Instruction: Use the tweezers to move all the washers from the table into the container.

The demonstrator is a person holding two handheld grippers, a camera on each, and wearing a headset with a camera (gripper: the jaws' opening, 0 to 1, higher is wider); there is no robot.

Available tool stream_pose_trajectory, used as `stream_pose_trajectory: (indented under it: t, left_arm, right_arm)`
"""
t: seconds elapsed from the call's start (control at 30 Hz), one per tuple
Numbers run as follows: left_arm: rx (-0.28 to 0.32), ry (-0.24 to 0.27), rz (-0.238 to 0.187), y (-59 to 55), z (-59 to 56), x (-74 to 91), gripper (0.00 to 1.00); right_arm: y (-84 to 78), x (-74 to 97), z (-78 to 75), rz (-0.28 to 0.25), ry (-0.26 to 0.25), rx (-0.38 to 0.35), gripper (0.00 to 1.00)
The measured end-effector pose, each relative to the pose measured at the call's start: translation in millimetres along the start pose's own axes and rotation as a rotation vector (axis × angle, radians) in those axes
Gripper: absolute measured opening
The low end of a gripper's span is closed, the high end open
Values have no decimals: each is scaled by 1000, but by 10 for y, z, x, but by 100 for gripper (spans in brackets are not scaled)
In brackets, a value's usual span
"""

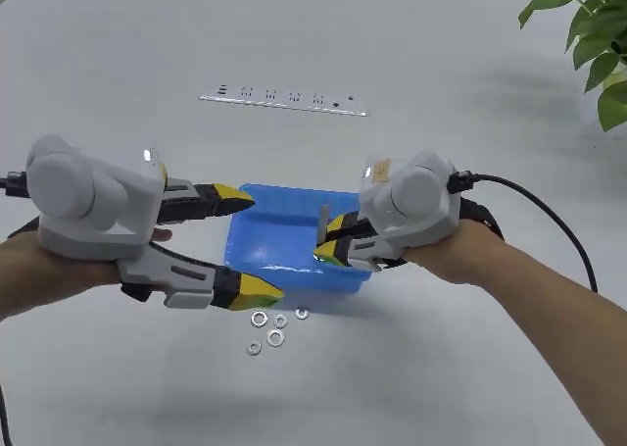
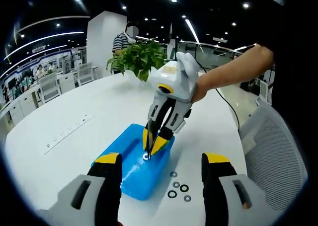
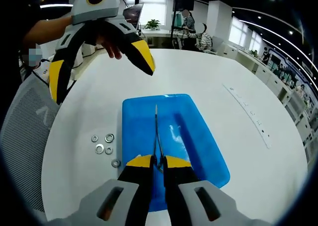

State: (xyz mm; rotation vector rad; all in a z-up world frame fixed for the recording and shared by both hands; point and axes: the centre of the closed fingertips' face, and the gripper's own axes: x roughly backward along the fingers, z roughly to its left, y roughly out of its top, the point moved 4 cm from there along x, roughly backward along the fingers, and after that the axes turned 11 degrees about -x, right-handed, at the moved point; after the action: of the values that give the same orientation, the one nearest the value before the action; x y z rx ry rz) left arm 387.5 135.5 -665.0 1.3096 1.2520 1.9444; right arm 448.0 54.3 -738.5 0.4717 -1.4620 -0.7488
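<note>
Yellow-tipped and spread wide, my left hand-held gripper [image 1: 267, 246] holds nothing and hangs at the near left corner of the container [image 1: 265, 216]. I judge it does best idle there, out of the tweezers' path, ready to steady the wall if the tub slides. Just in front of that near wall, five washers [image 1: 275, 338] lie loose on the white tabletop [image 1: 118, 93], close together but not stacked. Further right, the tweezers [image 3: 156, 131] point down into the blue tub, and in the left gripper view a small ring [image 2: 146, 157] seems to sit at their tips, low over the floor. Whether it touches, I cannot tell. My right hand-held gripper [image 3: 158, 162] is narrowed hard on the tweezer handles. So the step in hand looks like the drop. I should bring the tips near the floor and ease the squeeze only a little, so the tweezers spring open without slipping from my jaws. Then I should lift straight up over the wall before heading for the nearest washer. Flat rings on a smooth top will want a pinch across the rim at a low angle.
</note>
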Motion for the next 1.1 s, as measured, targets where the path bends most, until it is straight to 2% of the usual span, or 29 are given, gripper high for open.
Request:
stream_pose_trajectory:
  t: [0.3, 0.43, 0.7, 0.87, 1.1]
  left_arm:
    - [-30, -52, -10, 93, 85, -161, 48]
    - [-47, -62, 0, 129, 128, -261, 37]
    - [-80, -88, 7, 153, 158, -419, 27]
    - [-110, -85, 25, 144, 199, -499, 20]
    - [-145, -104, 9, 216, 194, -575, 11]
  right_arm:
    - [-18, -27, -2, -3, 9, 0, 8]
    - [-15, -25, 0, 2, 11, 6, 8]
    - [-18, -23, 6, 4, 11, 15, 8]
    - [-18, -23, 8, 5, 14, 31, 8]
    - [-20, -24, 12, 15, 26, 65, 9]
